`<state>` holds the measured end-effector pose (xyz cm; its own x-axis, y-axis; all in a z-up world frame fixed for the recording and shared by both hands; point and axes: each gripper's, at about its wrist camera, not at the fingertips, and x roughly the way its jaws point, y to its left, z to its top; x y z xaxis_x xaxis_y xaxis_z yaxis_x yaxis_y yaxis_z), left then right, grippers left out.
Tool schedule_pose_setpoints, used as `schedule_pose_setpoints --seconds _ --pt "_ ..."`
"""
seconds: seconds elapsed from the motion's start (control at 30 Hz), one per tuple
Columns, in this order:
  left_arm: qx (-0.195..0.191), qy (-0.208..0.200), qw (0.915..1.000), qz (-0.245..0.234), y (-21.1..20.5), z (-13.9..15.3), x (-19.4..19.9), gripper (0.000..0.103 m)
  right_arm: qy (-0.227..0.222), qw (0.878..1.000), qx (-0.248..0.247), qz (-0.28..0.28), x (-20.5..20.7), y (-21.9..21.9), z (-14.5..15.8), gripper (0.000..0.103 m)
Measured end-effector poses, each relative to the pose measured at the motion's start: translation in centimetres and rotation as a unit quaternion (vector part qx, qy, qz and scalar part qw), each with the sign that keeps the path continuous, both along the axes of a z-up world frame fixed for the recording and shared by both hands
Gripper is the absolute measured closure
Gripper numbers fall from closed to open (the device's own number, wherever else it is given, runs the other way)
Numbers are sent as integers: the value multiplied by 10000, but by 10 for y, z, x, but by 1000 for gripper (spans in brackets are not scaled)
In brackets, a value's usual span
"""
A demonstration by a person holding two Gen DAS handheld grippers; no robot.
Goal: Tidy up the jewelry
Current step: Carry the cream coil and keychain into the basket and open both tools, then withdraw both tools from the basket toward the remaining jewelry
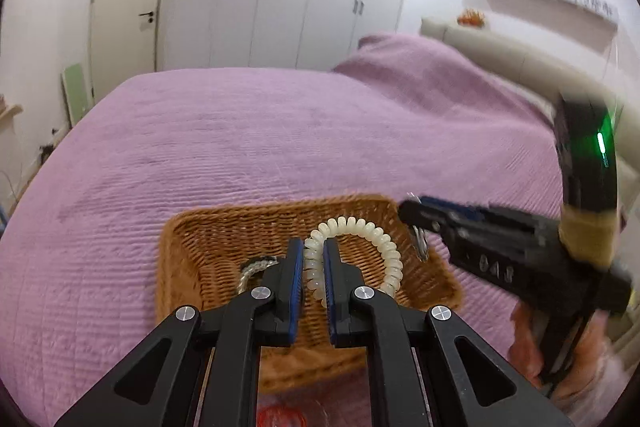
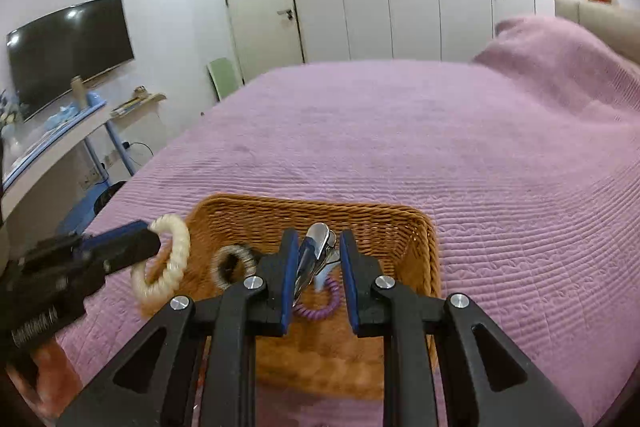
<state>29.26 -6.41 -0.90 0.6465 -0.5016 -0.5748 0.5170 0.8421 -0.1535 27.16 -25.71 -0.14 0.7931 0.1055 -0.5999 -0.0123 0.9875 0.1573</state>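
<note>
In the left wrist view the left hand-held gripper (image 1: 313, 259) fills the lower centre of the frame, its jaws nearly closed and pinching a cream spiral hair tie (image 1: 376, 247) whose loop arches to the right of the pads; below it, in the lower middle of the frame, sits a wicker basket (image 1: 192, 247) on the purple bedspread (image 1: 240, 131); a grey-and-beige braided ring (image 1: 252, 269) lies inside the basket at its left, partly hidden by the left finger; the right hand-held gripper (image 1: 416, 215) enters from the right edge, a silver clip dangling from its tip, though blur hides the detail.

In the right wrist view the right hand-held gripper (image 2: 319, 251) sits lower centre, its jaws narrowly parted and clamped on a silver metal hair clip (image 2: 316, 251) that stands tilted between the blue pads; the basket lies directly beneath; a purple spiral hair tie (image 2: 320, 309) rests on the basket floor just below the clip; the braided ring lies to its left; the left hand-held gripper shows at the lower left edge, holding the cream tie over the basket's left rim.
</note>
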Motion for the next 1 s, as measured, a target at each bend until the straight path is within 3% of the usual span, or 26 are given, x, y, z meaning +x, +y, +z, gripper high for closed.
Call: schedule_pose_setpoints --seconds 0.1,0.23,0.47,0.73,0.87,0.9,0.93,1.0 --pt "435 124 9989 -129 -18 -30 13 93 450 9989 92 73 33 -12 -20 80" --pt "687 260 9970 -258 -32 -59 18 93 856 9961 -67 220 58 -12 -43 80" --pt "1018 360 9938 -279 -42 -72 28 93 1322 9907 -170 284 76 -8 -79 80" --pt "1038 491 9931 -255 -46 -69 28 91 1418 9894 -59 302 73 -14 -81 79" --pt "804 630 9943 -316 -36 -65 22 86 1506 9878 224 315 70 -23 -80 77" --pt "734 638 9947 -332 -32 -60 17 79 1497 9879 260 319 67 -22 -77 77" --pt "647 651 9952 -350 -27 -56 14 65 1476 9882 265 321 63 -22 -75 74" --pt "412 627 9965 -366 -16 -42 3 45 1415 9890 264 345 56 -20 -66 62"
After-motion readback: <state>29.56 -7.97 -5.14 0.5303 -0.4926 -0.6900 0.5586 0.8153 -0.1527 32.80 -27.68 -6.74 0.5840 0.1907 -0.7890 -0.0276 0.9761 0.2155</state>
